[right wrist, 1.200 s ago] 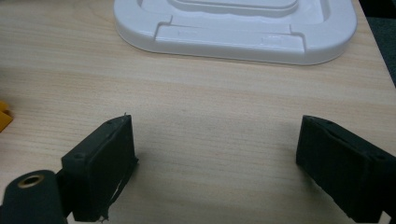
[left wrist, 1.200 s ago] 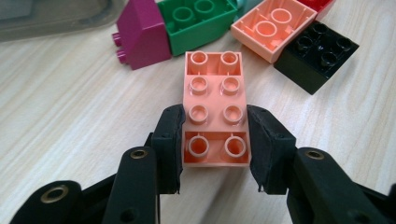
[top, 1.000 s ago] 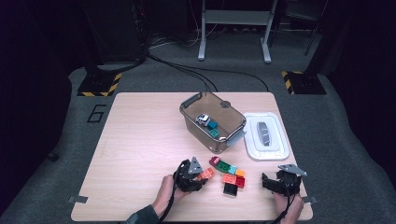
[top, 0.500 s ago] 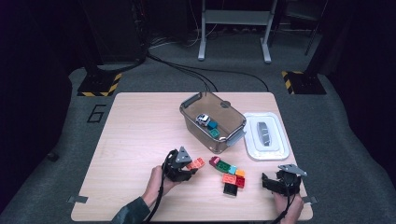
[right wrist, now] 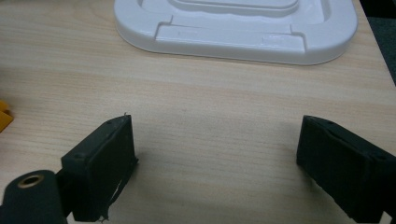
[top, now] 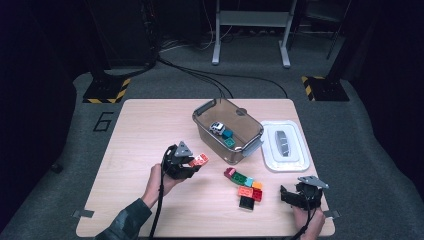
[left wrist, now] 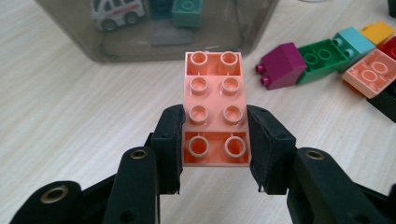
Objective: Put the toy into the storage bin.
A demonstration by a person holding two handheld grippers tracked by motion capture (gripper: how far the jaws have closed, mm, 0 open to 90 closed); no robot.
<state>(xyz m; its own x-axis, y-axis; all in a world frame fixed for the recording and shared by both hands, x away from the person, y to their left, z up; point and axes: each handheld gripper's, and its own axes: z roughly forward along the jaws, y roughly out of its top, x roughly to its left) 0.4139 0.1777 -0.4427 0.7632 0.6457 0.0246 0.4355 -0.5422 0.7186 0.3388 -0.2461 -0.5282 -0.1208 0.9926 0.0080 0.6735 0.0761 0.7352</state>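
My left gripper [top: 187, 165] [left wrist: 214, 140] is shut on a salmon-orange brick [top: 199, 159] [left wrist: 214, 109] with studs in two rows, held above the table in front of the clear bin [top: 252, 131] [left wrist: 70, 32]. Inside the bin lie a small white toy car [top: 217, 127] [left wrist: 116, 11] and teal bricks [top: 228, 138] [left wrist: 187, 10]. Loose bricks [top: 246, 183] in purple, green, teal, orange, red and black lie on the table between the two hands; in the left gripper view the purple brick [left wrist: 281, 64] lies to the right. My right gripper [top: 292, 196] [right wrist: 215, 163] rests at the table's front right, open, with bare wood between its jaws.
The bin's white lid [top: 283, 145] [right wrist: 233, 28] lies flat to the right of the bin, just beyond the right gripper. The wooden table [top: 145, 130] ends close behind both hands. Cables and stand legs lie on the grey floor beyond the table.
My left gripper has lifted the salmon brick off the table and carried it left and away from the brick pile, toward the bin's front. The right gripper has stayed put.
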